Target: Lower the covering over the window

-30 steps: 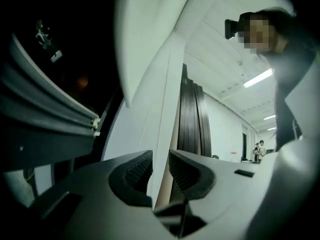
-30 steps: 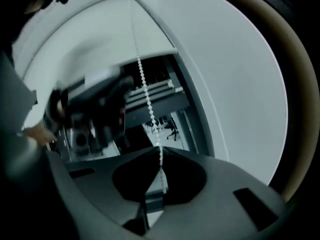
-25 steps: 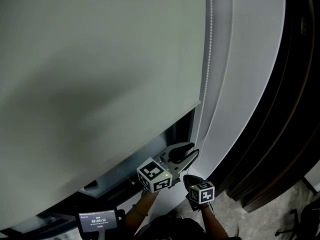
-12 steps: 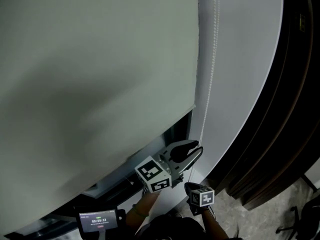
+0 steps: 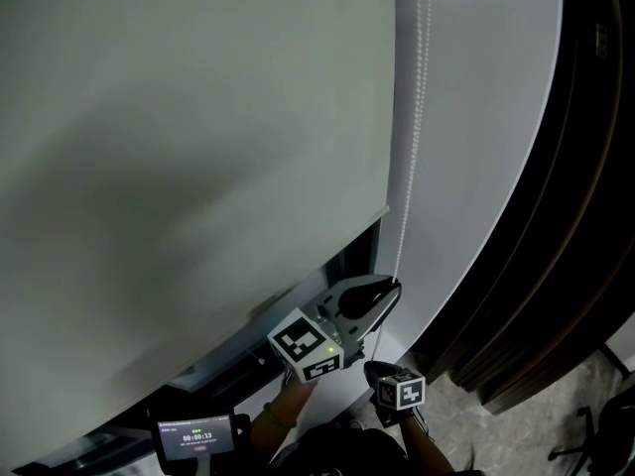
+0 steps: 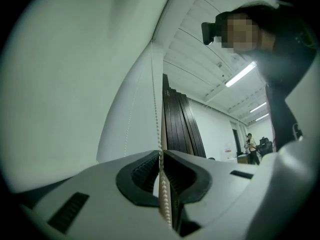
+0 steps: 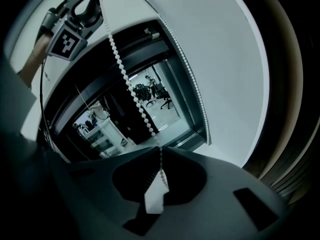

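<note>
Blind: the pale blind (image 5: 198, 117) fills the left and middle of the head view. It hangs most of the way down, its bottom edge slanting low across the view.
Window gap: a dark strip of uncovered window (image 5: 349, 263) shows under the blind's lower right corner.
Left gripper: the left gripper (image 6: 161, 153) has just been closing its jaws. Its ribbed pads now pinch the bead chain (image 6: 163, 190), and its nose tilts a little upward towards the ceiling lights.
Chain axis: the chain runs close to vertical. It rises from the left gripper's tips along the blind's right edge and drops below them to the other hand.
Right gripper: the right gripper (image 7: 159, 149) is clamped on the same strand, lower down and closer to the person. It points downward at the window frame, and from its tips the beads climb up and left to the left gripper.
Second strand: a free strand (image 7: 191, 84) hangs just to the right of the gripped one, and neither gripper touches it.
Nearer hand: the left gripper sits higher on the chain, right beside the blind's corner, with the right gripper beneath it.
Coming move: likely a hand-over-hand pull straight down the chain's line. Which strand lowers the blind I cannot be sure from here.
</note>
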`<state>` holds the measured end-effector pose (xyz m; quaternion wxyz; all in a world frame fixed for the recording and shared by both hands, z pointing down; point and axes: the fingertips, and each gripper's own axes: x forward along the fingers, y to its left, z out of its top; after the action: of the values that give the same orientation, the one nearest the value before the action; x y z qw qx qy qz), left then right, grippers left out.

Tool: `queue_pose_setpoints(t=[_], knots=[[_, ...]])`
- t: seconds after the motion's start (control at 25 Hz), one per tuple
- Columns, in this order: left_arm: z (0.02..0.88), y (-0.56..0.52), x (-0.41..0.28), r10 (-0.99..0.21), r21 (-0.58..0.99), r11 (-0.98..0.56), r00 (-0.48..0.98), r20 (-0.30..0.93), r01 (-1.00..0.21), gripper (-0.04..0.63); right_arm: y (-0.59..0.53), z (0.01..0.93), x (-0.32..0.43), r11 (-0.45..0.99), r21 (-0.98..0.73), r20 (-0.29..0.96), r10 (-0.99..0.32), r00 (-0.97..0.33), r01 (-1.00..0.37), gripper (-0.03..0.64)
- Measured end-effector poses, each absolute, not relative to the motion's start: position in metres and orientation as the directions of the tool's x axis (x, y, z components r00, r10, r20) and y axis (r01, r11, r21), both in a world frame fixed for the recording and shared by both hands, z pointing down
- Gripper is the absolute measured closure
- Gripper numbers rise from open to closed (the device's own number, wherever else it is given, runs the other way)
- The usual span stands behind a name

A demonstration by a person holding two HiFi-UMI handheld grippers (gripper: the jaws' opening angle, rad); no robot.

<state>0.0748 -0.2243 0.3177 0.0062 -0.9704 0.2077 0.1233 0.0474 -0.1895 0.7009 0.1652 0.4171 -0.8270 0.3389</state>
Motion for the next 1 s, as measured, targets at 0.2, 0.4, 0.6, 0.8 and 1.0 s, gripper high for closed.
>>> queue_pose_setpoints(t=[0.2,0.4,0.6,0.8,1.0], knots=[[0.32,-0.233,0.068,-0.416,0.133,-0.909,0.872,-0.256,-0.395,0.591,-0.193,0.694,0.05,0.423,-0.401,0.54,-0.607,-0.583,-0.812,0.595],[0.324,-0.252,0.043,-0.496,0.122,-0.867,0.812,-0.307,-0.484,0.592,-0.195,0.678,0.052,0.481,-0.327,0.526,-0.622,-0.58,-0.813,0.594],[0.379,-0.267,0.043,-0.538,0.13,-0.842,0.831,-0.14,-0.523,0.594,-0.22,0.606,0.063,0.52,-0.279,0.381,-0.712,-0.591,-0.807,0.587],[0.499,-0.258,0.049,-0.53,0.327,-0.787,0.845,0.073,-0.523,0.594,-0.237,0.478,0.068,0.598,-0.229,0.108,-0.768,-0.631,-0.768,0.528],[0.61,-0.219,0.051,-0.427,0.393,-0.744,0.837,0.343,-0.541,0.594,-0.234,0.368,0.059,0.671,-0.158,-0.091,-0.74,-0.666,-0.724,0.503]])
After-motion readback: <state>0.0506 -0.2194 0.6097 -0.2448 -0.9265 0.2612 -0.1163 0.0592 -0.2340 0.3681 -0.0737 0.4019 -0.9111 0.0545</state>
